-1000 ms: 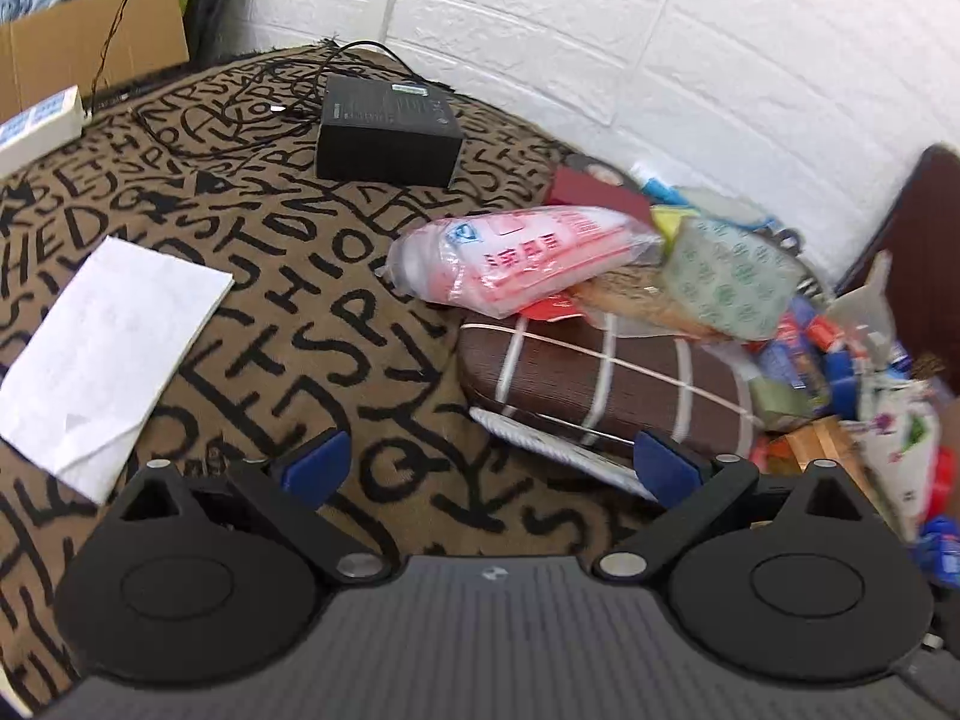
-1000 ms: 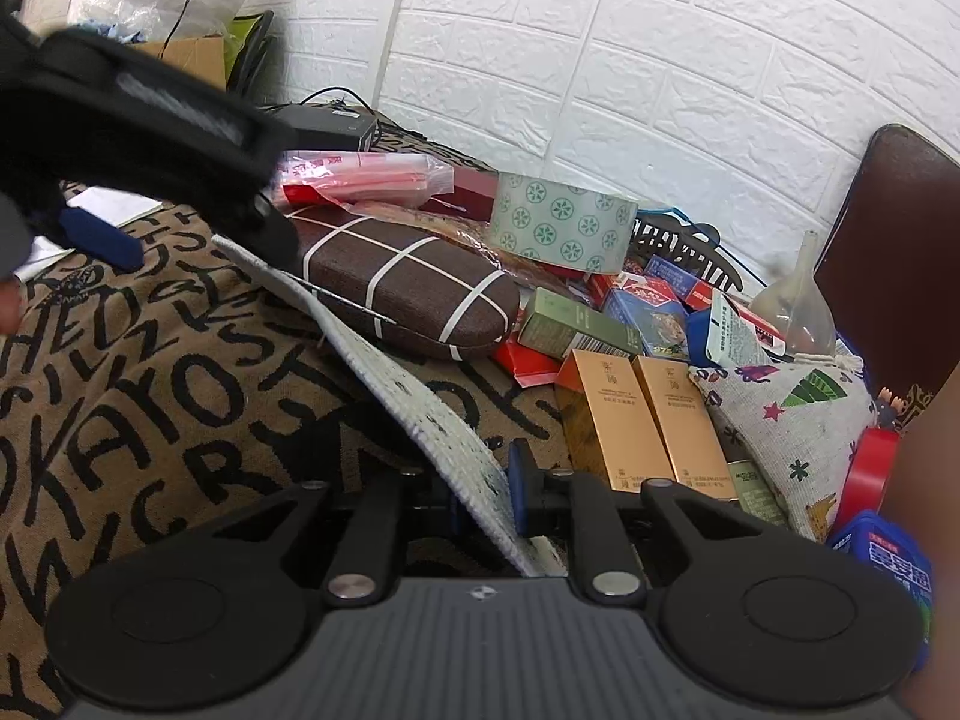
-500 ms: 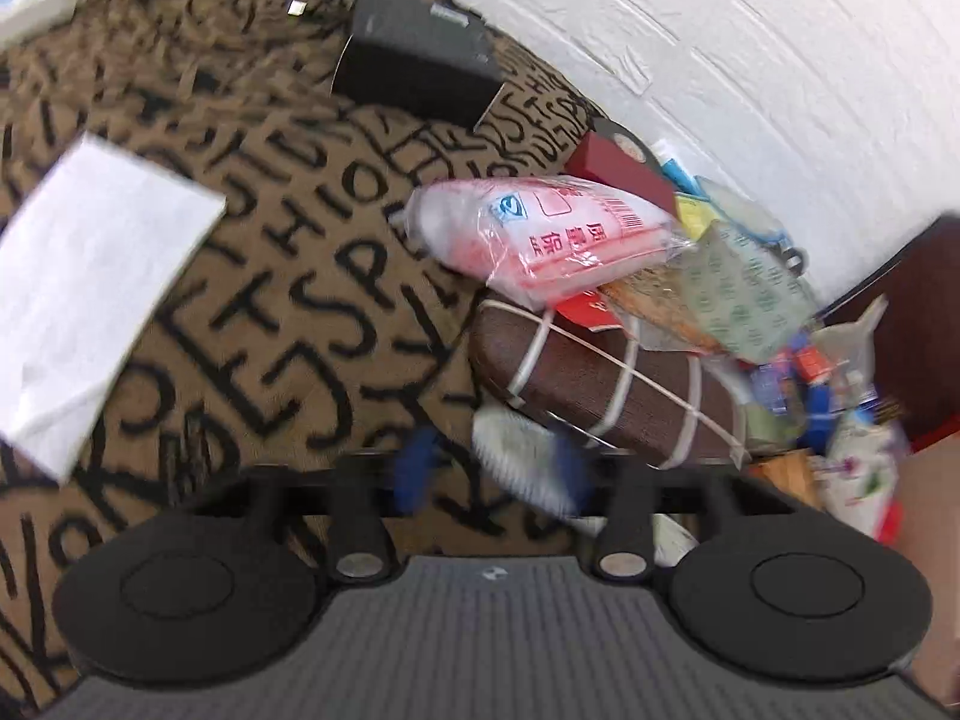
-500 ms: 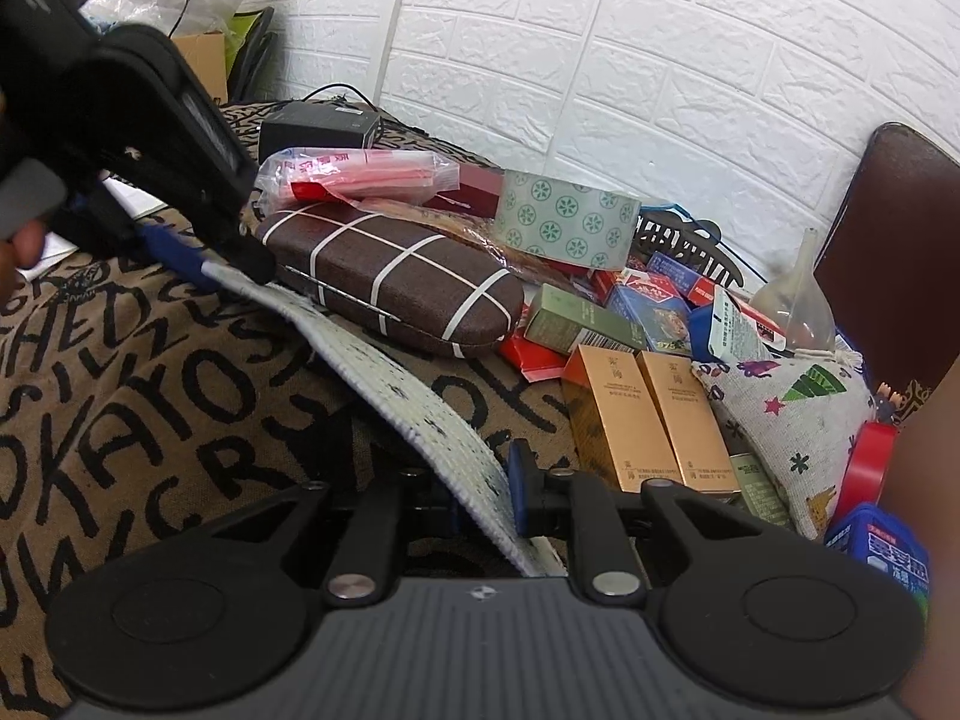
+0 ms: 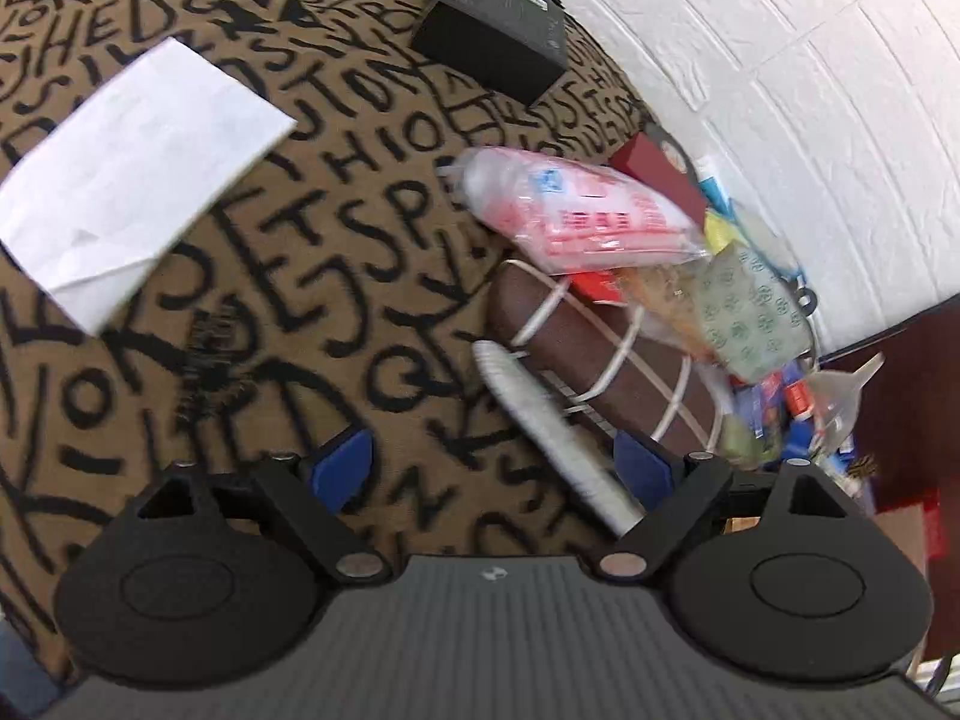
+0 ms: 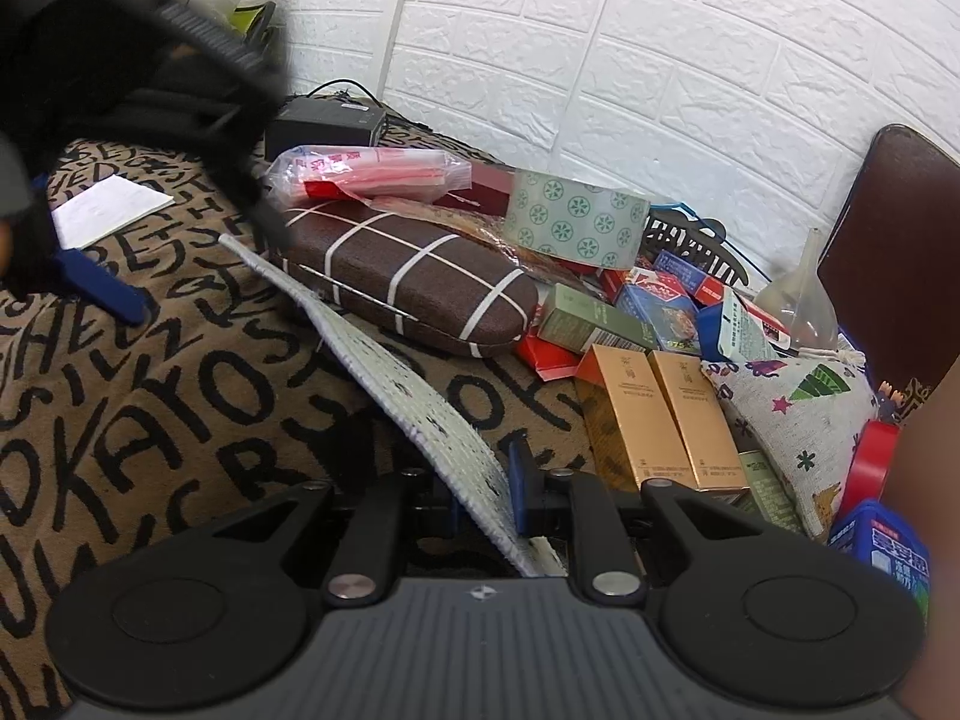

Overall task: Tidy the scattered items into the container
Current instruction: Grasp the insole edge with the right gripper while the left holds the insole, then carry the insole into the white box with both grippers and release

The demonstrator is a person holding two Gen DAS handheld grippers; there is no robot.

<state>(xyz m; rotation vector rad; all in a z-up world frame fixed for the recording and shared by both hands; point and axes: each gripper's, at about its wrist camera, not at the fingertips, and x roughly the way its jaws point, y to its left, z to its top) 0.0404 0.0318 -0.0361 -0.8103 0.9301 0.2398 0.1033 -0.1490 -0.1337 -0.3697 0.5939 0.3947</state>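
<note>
While my right gripper (image 6: 480,495) is pinched almost fully closed on the near end of a grey woven strip (image 6: 384,369), the strip runs away from it across the lettered brown cloth (image 6: 180,408) toward a brown case (image 6: 414,282) with white lines, its far end lying just beside that case. My left gripper (image 5: 498,465) has its jaws wide and opening; in its own view the strip (image 5: 540,420) passes between the blue pads (image 5: 342,462), closer to the right one, but neither pad presses on it. From the right wrist camera I see the left gripper (image 6: 120,138) up at the far end of the strip, one blue pad (image 6: 102,291) low over the cloth.

On top of the case lies a pink and clear plastic packet (image 5: 576,216), and a green patterned roll (image 6: 576,219) sits next to it. To the right is a heap of small things: two gold boxes (image 6: 660,414), a printed cloth bag (image 6: 798,414), a clear funnel (image 6: 804,306). A white sheet of paper (image 5: 132,180) and a black box (image 5: 492,30) rest farther off on the cloth. I cannot make out the container clearly.
</note>
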